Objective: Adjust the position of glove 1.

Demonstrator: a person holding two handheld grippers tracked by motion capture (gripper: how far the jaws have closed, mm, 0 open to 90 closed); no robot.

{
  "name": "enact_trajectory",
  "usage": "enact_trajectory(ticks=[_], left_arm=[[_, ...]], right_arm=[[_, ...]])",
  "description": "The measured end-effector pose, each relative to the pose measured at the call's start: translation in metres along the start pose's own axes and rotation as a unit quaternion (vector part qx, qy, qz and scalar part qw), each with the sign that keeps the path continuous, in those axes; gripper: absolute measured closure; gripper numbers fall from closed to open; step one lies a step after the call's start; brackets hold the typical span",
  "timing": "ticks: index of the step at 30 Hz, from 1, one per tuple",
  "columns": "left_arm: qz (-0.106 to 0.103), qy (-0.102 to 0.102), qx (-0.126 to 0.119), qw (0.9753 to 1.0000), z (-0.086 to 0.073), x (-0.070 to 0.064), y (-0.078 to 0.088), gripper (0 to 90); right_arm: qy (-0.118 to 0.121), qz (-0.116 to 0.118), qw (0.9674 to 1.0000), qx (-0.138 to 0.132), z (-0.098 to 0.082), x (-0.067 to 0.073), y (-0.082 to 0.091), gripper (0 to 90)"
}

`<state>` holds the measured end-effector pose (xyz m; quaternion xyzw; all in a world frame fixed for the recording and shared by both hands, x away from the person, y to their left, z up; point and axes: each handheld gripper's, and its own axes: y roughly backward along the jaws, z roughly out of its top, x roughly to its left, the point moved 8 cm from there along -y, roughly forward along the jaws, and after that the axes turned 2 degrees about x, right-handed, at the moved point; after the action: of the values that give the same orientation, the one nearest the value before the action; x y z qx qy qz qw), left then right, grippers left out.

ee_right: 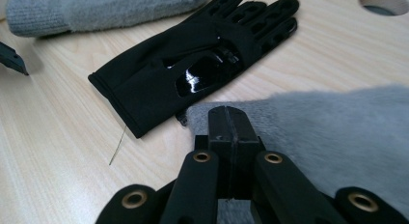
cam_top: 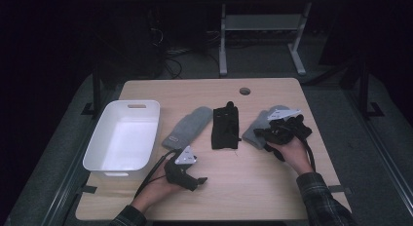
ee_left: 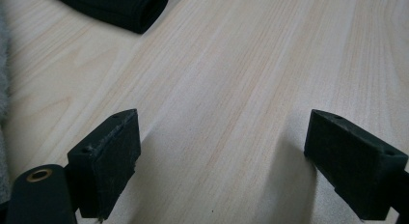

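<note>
Right hand-held gripper (ee_right: 226, 119): jaws pressed together over the cuff edge of a fuzzy grey mitten (ee_right: 333, 137) lying at the right of the pale wood-grain surface (cam_top: 253, 187); whether fabric is pinched is hard to make out. Left hand-held gripper (ee_left: 222, 151): jaws wide, empty. Between the mittens, a smooth black glove (ee_right: 193, 69) with a glossy patch; second grey mitten (cam_top: 190, 126) beside a white plastic bin (cam_top: 97, 153).

The left gripper (cam_top: 187, 175) is black with a grey three-cornered plate on top and a black cable trailing off it; its two blocky black jaws carry small screw holes and a brass-ringed pivot. The right gripper (cam_top: 280, 131) is likewise black, with brass-ringed pivots on its linkage. The right sleeve (cam_top: 321, 199) is dark plaid.
</note>
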<state>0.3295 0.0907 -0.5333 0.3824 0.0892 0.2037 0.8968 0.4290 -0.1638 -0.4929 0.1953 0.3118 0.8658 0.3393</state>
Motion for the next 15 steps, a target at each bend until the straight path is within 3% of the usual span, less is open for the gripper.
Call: enact_trajectory(ticks=[4,8,15], left_arm=[[0.000,0.000,0.000,1.0000,0.000,0.000,0.000,11.8],[0.000,0.000,0.000,1.0000,0.000,0.000,0.000,11.8],[0.001,0.000,0.000,1.0000,0.000,0.000,0.000,11.8]], right_arm=[[0.007,-0.007,0.9996,0.025,-0.004,0.000,-0.013,90.0],[0.004,-0.002,0.9994,0.033,-0.006,0.001,-0.019,90.0],[0.009,0.016,0.9990,0.041,-0.008,0.007,-0.018,90.0]])
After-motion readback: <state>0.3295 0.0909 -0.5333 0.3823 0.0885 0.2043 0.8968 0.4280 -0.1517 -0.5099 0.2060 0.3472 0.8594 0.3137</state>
